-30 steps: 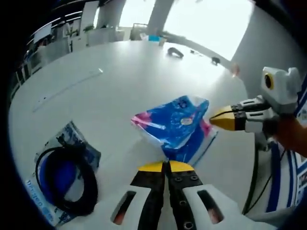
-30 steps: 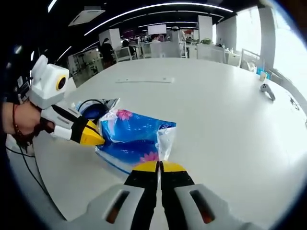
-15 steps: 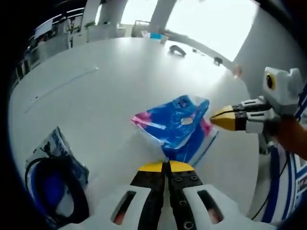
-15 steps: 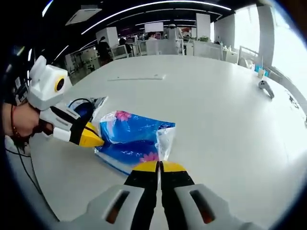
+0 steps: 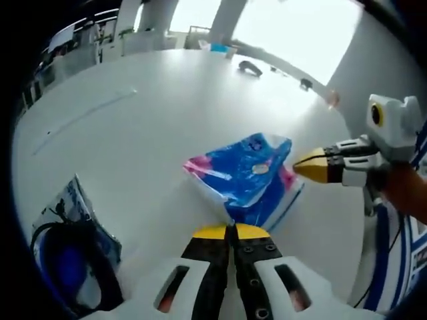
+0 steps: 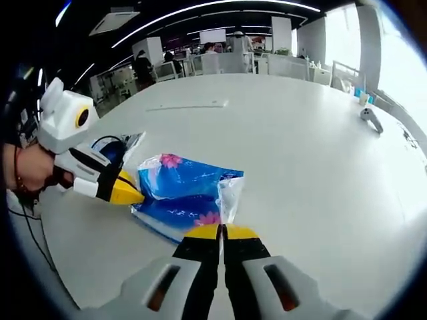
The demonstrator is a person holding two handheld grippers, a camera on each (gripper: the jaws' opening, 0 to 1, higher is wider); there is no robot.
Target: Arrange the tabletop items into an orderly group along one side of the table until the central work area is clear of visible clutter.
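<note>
A blue and pink tissue pack (image 5: 243, 175) lies on the white table (image 5: 153, 127), held at both ends. My left gripper (image 5: 230, 231) is shut, its yellow tips pinching the clear wrapper at the pack's near corner. My right gripper (image 5: 311, 167) comes in from the right and is shut on the pack's far corner. In the right gripper view the tissue pack (image 6: 183, 193) sits just above my right gripper (image 6: 222, 231), whose shut tips pinch a clear flap of the wrapper. There my left gripper (image 6: 127, 195) touches the pack's left end, with a hand behind it.
A clear plastic bag with a black cable and a blue item (image 5: 70, 257) lies at the lower left; the same bag (image 6: 123, 148) shows behind the left gripper. A dark handheld device (image 5: 250, 69) and a thin strip (image 5: 87, 115) lie farther out. Desks and people stand beyond the table.
Both views have shifted a little; the bag with the cable now sits further left and lower in the left gripper view. The pack stays fixed between both shut grippers.
</note>
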